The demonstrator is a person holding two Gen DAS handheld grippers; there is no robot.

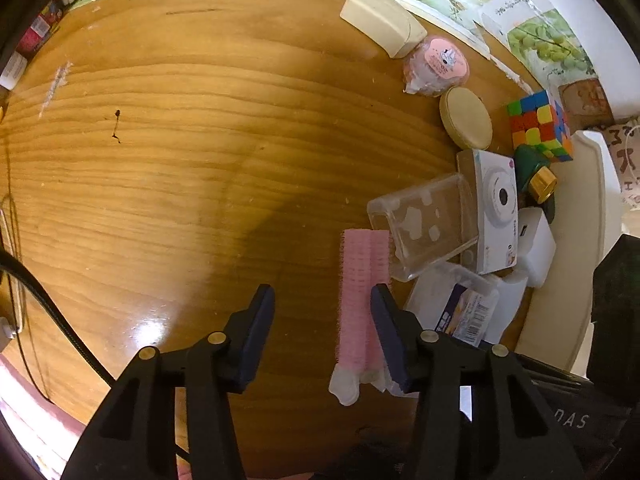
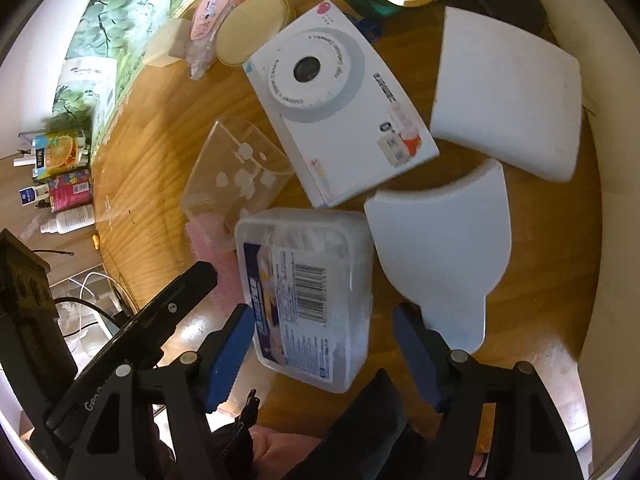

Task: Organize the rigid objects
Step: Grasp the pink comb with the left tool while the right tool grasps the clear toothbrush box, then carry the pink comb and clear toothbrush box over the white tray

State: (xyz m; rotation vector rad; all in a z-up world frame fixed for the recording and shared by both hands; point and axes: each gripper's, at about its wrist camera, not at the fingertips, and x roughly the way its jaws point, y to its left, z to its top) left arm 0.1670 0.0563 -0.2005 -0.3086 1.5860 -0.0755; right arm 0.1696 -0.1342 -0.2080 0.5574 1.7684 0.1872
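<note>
Both pairs of fingers stand partly apart. Between the left gripper (image 1: 322,300) fingers lies a pink hair roller (image 1: 362,300), close against the right-hand pad (contact unclear), the other pad apart from it. Right gripper (image 2: 324,332) fingers straddle a clear plastic box (image 2: 308,288) with a barcode label, neither pad pressing. Beyond on the wooden table (image 1: 160,140) sit a clear tray (image 2: 236,172), a white camera box (image 2: 340,104) and, farther off, a colour cube (image 1: 540,124).
</note>
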